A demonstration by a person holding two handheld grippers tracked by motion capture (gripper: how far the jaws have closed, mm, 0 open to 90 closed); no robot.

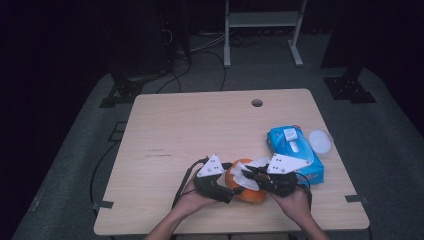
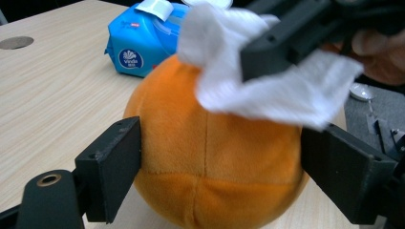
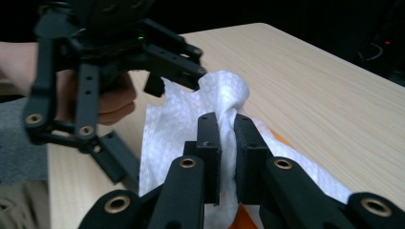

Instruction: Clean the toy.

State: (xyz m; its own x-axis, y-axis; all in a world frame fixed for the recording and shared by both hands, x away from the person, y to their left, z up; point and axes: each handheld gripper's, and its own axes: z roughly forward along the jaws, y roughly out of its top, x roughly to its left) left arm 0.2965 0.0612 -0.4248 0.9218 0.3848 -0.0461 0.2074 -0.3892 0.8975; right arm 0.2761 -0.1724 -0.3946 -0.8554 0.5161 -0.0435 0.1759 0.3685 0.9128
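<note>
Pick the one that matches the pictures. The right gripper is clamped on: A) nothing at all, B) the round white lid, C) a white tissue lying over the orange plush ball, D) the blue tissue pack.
C: in the right gripper view the right gripper has its jaws pinched together on a white tissue, which lies draped over the orange plush ball.
</note>
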